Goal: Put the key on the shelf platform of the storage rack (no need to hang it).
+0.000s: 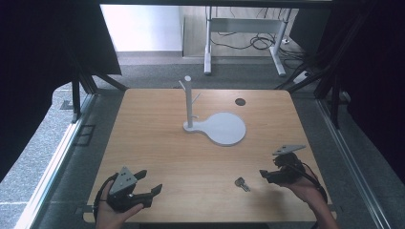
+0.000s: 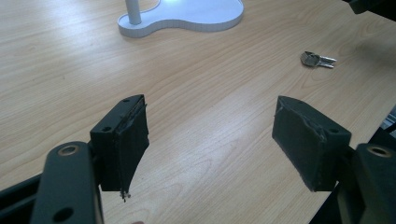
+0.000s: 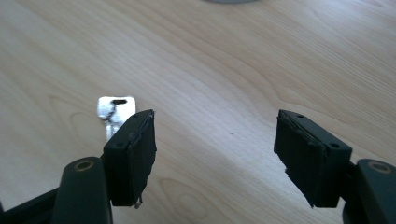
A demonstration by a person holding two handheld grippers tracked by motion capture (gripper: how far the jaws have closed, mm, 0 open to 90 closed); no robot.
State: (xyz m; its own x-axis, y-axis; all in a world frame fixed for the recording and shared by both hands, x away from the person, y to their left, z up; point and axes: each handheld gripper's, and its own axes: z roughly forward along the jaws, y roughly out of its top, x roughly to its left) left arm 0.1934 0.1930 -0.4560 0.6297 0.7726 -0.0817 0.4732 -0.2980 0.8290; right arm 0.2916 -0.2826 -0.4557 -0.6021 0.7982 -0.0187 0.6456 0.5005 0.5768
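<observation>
High view: small silver metal key (image 1: 242, 183) flat on the light wooden table (image 1: 157, 143), near edge, just left of right gripper (image 1: 267, 175). Right gripper view shows its slotted head beside one jaw. Left gripper (image 1: 150, 185) well apart at near-left. Both spread wide, holding nothing.

Left gripper (image 2: 212, 140) low in frame with jaws wide apart over bare wooden table (image 2: 70, 70), key (image 2: 316, 59) upper right, white stand base (image 2: 187, 16) along top.

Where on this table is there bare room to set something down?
The left half of the table is bare wood, from the white stand down to the left gripper. The strip between stand and key is free too. It is tighter at the near right, where the key lies beside the right gripper.
</observation>
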